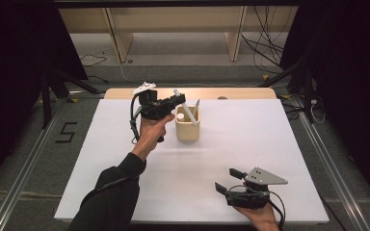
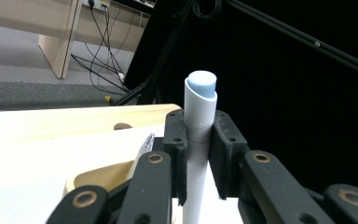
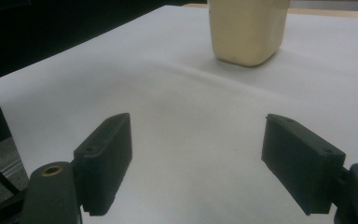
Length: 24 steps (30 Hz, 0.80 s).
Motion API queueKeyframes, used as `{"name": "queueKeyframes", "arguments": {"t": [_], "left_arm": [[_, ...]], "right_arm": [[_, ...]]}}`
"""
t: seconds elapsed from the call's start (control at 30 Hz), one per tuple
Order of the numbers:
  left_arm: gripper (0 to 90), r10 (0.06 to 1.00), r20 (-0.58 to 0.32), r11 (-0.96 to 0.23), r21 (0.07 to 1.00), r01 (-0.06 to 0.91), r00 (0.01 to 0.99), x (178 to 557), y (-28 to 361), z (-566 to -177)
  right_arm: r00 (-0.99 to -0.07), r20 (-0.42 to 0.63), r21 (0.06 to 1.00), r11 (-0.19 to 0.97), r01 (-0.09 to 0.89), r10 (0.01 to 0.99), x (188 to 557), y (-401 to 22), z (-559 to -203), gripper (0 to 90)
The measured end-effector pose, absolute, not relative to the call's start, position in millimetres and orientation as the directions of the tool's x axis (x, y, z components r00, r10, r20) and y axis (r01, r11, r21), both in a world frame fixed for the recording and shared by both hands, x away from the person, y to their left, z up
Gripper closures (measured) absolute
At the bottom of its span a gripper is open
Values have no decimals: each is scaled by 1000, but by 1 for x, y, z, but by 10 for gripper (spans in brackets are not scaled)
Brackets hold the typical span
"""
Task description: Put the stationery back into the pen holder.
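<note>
White plastic, a tube (image 2: 199, 122) was clamped upright in the shut left gripper (image 1: 182, 99) above the cream holder (image 1: 188, 126) at mid-counter, apparently for insertion or removal; the right gripper (image 1: 227, 180) rested near, wide open, empty.

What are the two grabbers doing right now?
Left gripper: closed on a white tube above the cream holder.
Right gripper: open, holding nothing.
</note>
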<state>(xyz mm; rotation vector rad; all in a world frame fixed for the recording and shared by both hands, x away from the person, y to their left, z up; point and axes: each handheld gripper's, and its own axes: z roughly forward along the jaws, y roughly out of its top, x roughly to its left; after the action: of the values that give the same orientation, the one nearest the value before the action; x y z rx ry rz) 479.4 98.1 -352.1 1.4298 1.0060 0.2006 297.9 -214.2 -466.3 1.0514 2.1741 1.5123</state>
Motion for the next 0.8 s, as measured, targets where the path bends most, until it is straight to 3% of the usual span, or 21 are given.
{"name": "queueKeyframes", "arguments": {"t": [0.8], "left_arm": [[778, 728, -401, 178, 894, 411, 557, 499, 101, -345]], "right_arm": [[-699, 163, 899, 187, 396, 696, 297, -213, -466, 249]]}}
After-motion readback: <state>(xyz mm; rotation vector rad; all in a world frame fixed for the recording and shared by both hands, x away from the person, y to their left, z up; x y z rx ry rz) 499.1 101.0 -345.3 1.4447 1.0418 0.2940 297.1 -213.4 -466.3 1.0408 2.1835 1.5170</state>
